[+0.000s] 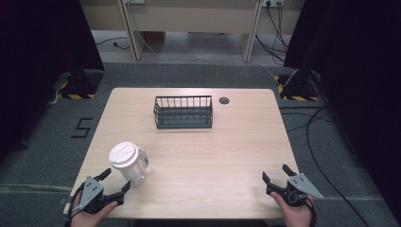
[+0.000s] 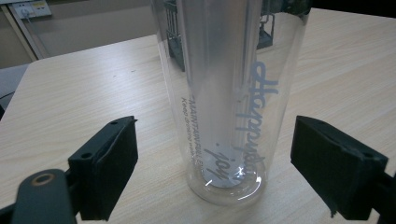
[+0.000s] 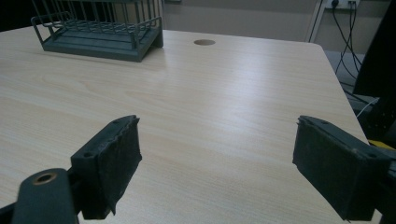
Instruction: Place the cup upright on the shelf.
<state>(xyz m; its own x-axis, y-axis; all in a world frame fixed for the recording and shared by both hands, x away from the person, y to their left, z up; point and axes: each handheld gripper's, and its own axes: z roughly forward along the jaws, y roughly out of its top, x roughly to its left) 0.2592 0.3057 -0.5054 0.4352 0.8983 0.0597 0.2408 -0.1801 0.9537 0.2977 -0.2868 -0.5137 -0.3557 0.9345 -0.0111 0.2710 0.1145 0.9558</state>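
Note:
A clear plastic tumbler (image 1: 131, 165) with a white lid stands upright near the table's front left. In the left gripper view the tumbler (image 2: 229, 107) rises just beyond the two black jaws, with blue lettering on its wall. My left gripper (image 1: 115, 182) is open, its jaws spread wider than the tumbler and short of touching it. At the front right my right gripper (image 1: 276, 174) is open over bare tabletop, and the right gripper (image 3: 217, 165) has nothing between its jaws.
A dark wire basket (image 1: 183, 112) stands at the middle back of the wooden table (image 1: 203, 156); the basket (image 3: 100, 28) shows far left in the right gripper view. A round cable hole (image 1: 224, 100) lies right of it. Cables trail on the floor at right.

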